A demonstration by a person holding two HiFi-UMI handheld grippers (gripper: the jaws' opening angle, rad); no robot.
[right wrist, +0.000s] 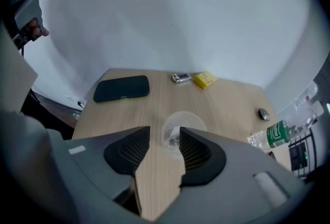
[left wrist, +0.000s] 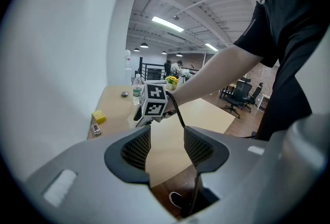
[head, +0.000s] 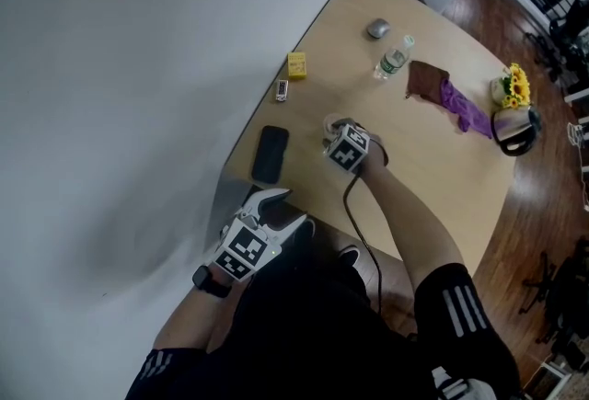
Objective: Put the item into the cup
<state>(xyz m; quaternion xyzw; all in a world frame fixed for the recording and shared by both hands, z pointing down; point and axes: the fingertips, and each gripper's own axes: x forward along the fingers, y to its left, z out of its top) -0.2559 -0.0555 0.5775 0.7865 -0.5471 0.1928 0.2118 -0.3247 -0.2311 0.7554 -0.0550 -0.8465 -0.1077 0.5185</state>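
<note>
Wood table (head: 433, 177) is running along the white wall, its near edge curving past the person. The right gripper (right wrist: 165, 138) is hovering right at the clear plastic cup (right wrist: 183, 120), jaws parted and holding nothing. Something small is showing in the cup's bottom. The left gripper (left wrist: 166, 138) is hanging off the table's near edge, jaws wide and empty. A black phone (right wrist: 121, 88) is lying left of the cup, and bare wood is stretching to its right.

We see a clear plastic cup (right wrist: 181, 126) standing upright, its round mouth open upward, on the light wooden surface (right wrist: 227, 99). It sits toward the left side of the surface, about midway between near and far. At its bottom lies a small item (right wrist: 174, 139); through the clear wall we cannot tell what it is.
</note>
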